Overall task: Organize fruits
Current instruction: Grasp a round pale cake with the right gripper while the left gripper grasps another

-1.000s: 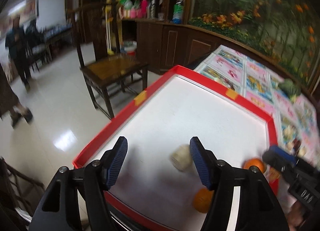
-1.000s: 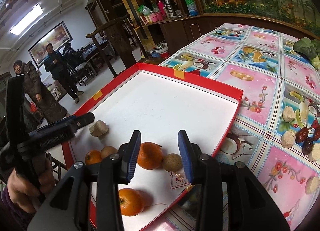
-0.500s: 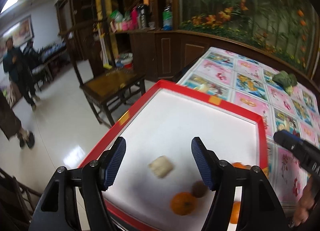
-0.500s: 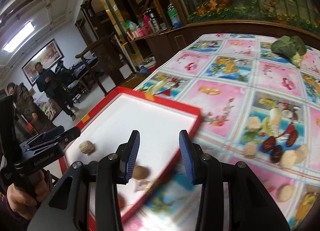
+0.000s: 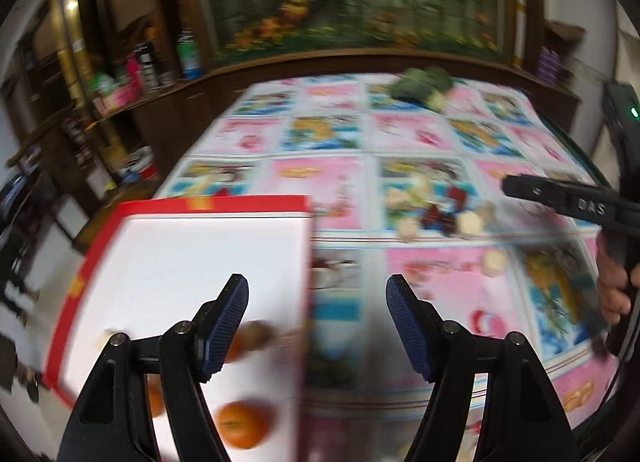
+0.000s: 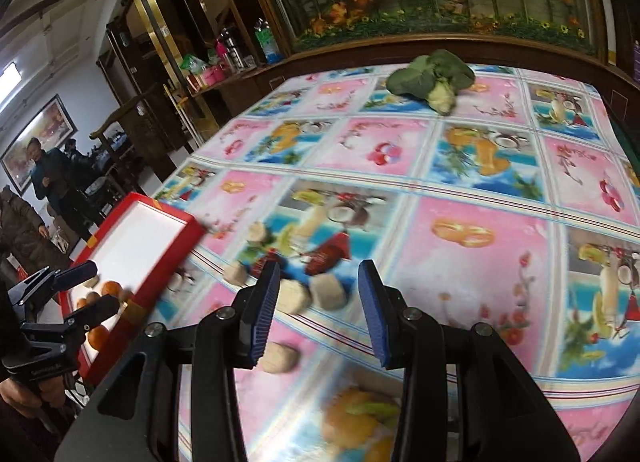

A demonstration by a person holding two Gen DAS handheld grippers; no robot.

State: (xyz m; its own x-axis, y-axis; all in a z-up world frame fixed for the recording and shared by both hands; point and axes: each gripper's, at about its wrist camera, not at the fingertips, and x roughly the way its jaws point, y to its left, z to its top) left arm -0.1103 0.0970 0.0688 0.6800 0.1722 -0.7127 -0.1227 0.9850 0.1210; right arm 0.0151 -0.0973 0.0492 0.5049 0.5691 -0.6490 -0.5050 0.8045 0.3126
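Note:
A red-rimmed white tray (image 5: 208, 204) lies at the table's left end. In it are blurred oranges (image 5: 240, 424) and a brown round fruit (image 5: 256, 336). My left gripper (image 5: 318, 326) is open and empty over the tray's right edge. Loose pale nut-like fruits (image 6: 330, 292) and dark red dates (image 6: 328, 254) lie on the tablecloth. My right gripper (image 6: 316, 310) hangs open just above and in front of them, holding nothing. The tray (image 6: 160, 266) and left gripper (image 6: 96, 288) show at the left of the right wrist view.
A green leafy vegetable (image 6: 432, 78) lies at the table's far side. The fruit-print tablecloth (image 6: 480, 230) covers the table. Wooden cabinets with bottles (image 6: 264, 42) stand behind. People (image 6: 44, 178) stand on the floor at far left.
Both views have swung right, off the tray and onto the tablecloth. My right gripper has gone from above the oranges in the tray to the loose pale fruits and dates. Both stay open.

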